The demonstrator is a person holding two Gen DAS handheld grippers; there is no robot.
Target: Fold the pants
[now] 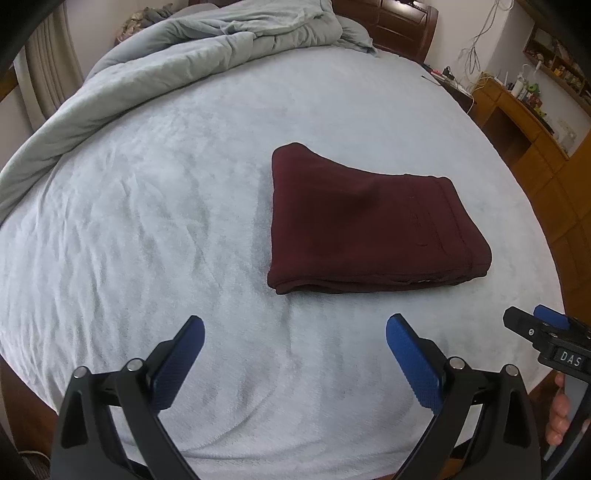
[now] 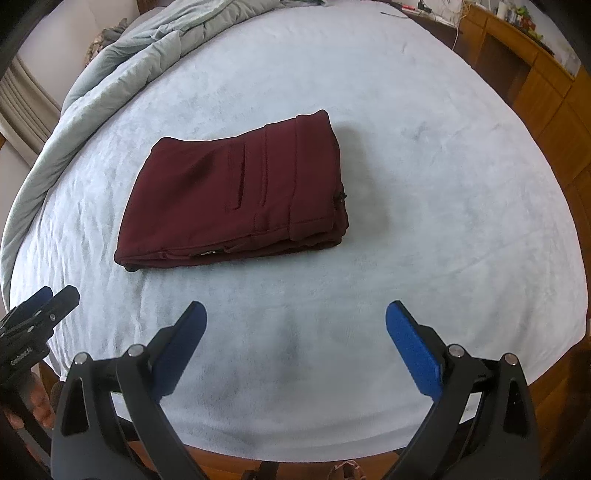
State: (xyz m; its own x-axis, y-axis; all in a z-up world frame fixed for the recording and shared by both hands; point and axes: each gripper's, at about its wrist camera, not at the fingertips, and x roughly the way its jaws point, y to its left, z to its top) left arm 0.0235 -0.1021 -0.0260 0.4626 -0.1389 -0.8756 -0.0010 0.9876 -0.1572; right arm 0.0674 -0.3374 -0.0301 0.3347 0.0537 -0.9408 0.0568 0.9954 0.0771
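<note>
The dark red pants (image 1: pixel 364 225) lie folded into a compact stack on the light blue bed cover (image 1: pixel 147 221). They also show in the right wrist view (image 2: pixel 240 192), with the waistband and a pocket slit on top. My left gripper (image 1: pixel 294 332) is open and empty, held above the bed's near edge, short of the pants. My right gripper (image 2: pixel 295 317) is open and empty, also near the bed's front edge. Each gripper appears at the side of the other's view: the right one (image 1: pixel 535 325) and the left one (image 2: pixel 55 295).
A rumpled grey-green duvet (image 1: pixel 184 55) is bunched along the far and left side of the bed. A wooden desk with clutter (image 1: pixel 524 122) stands to the right. A dark wooden headboard (image 1: pixel 399 22) is at the back. Wooden floor shows right of the bed.
</note>
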